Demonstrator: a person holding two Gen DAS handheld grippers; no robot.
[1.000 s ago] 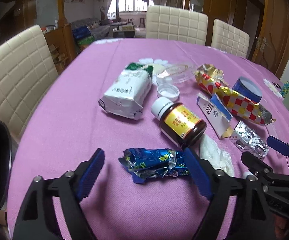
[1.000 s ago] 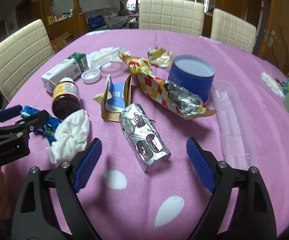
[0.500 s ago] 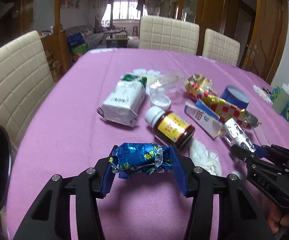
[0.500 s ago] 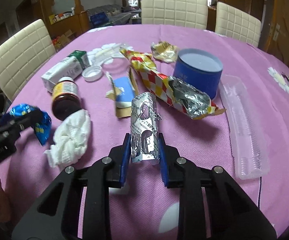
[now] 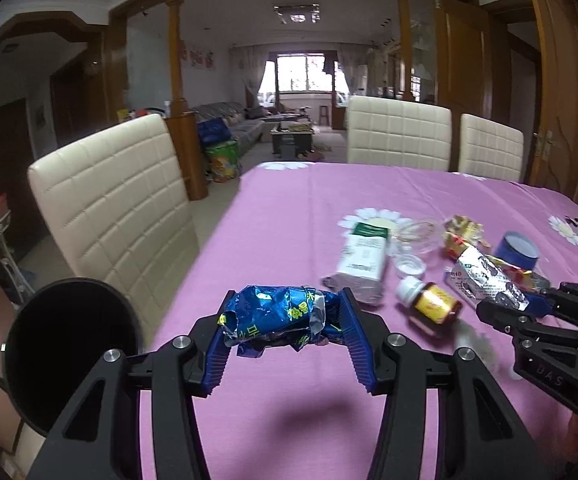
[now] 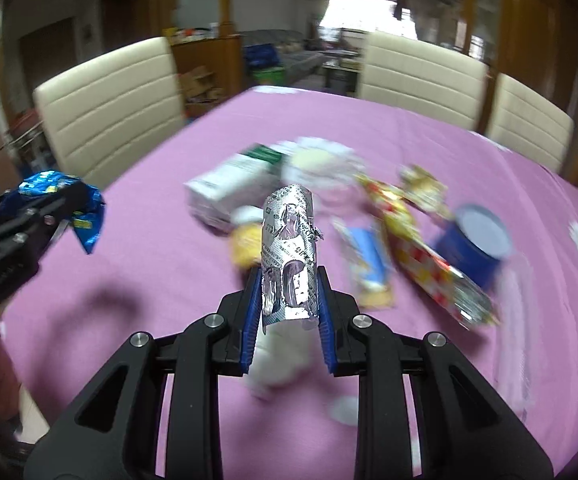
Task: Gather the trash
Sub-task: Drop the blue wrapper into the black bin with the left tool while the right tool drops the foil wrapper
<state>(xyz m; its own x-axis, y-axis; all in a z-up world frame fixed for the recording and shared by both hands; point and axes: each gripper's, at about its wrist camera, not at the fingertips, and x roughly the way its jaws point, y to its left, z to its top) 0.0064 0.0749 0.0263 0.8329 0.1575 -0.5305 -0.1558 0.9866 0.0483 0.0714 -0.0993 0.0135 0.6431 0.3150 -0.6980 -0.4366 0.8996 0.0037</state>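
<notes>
Left gripper [image 5: 285, 330] pinching a crumpled blue foil wrapper [image 5: 277, 320] across its width, pads pressed into both ends, wrapper raised clear of the pink tablecloth [image 5: 289, 208] with a shadow beneath. Right gripper [image 6: 287, 300] clamped on the lower part of a silver blister pack [image 6: 289, 248], rolled and standing upright between the pads, most of its length projecting above them. Jaws of both just closed onto these pieces, each load now firmly between the pads. Step in hand, judged: carrying two pieces of trash away from the table toward a bin, none of which visible here with certainty; dark round rim [image 5: 69, 352] at lower left of the left wrist view possibly a container, not to be told. For a clean carry: grip pressure kept steady, since foil springs back and slips; silver pack held without tilting, being caught only near its base; hands kept apart to avoid collision. Still on the cloth, well beyond the grippers: white carton [image 5: 363, 260], brown pill bottle [image 5: 429, 304] on its side, red-and-yellow checked wrapper [image 6: 421, 256], blue round tin [image 6: 477, 240]. Cream chairs [image 5: 117, 208] around the table.
</notes>
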